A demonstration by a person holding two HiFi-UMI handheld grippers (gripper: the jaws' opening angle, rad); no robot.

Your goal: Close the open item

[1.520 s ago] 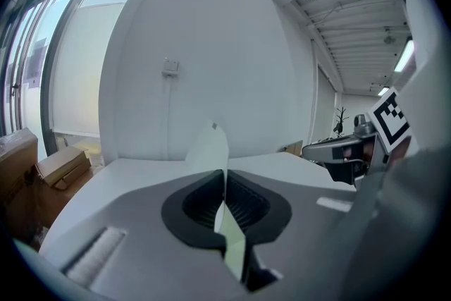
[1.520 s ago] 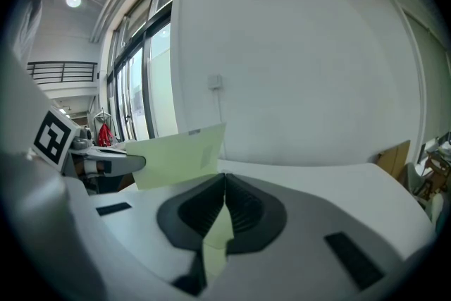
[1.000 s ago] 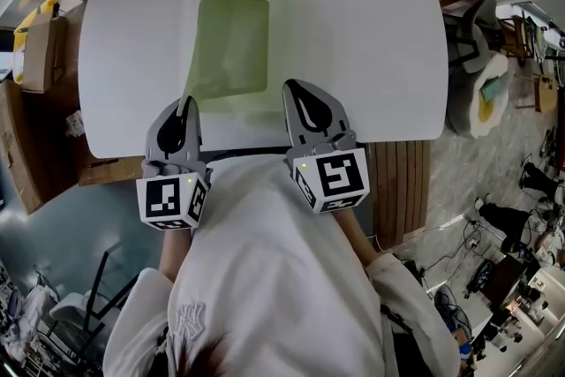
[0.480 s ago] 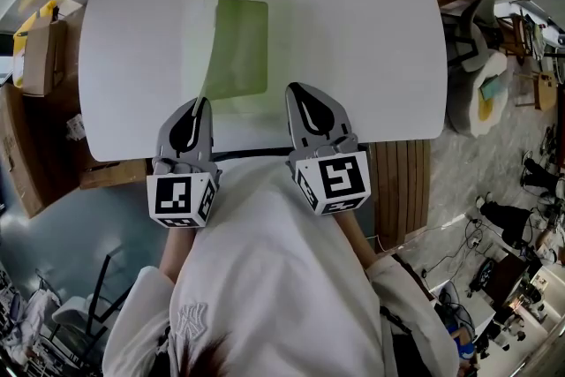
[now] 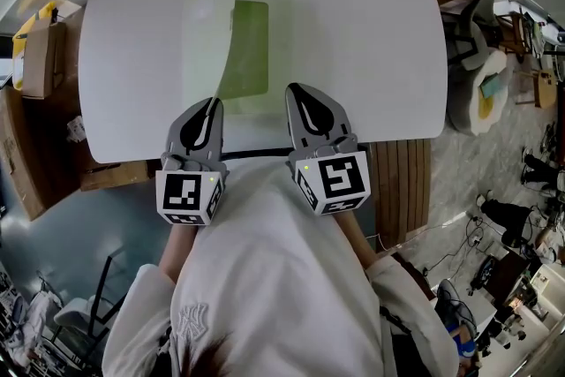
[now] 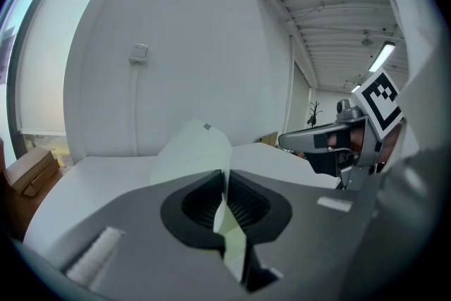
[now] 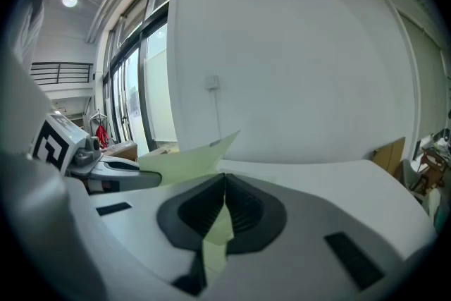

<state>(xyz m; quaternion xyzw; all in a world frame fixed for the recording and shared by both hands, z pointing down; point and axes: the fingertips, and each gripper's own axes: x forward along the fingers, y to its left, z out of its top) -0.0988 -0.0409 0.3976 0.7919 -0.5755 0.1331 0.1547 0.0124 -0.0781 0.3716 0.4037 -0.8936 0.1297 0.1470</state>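
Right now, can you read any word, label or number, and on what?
None can be read.
The cubes on the left gripper and right gripper carry only square markers, no letters.
The emblem on the white top is too blurred.
The green folder shows no print.
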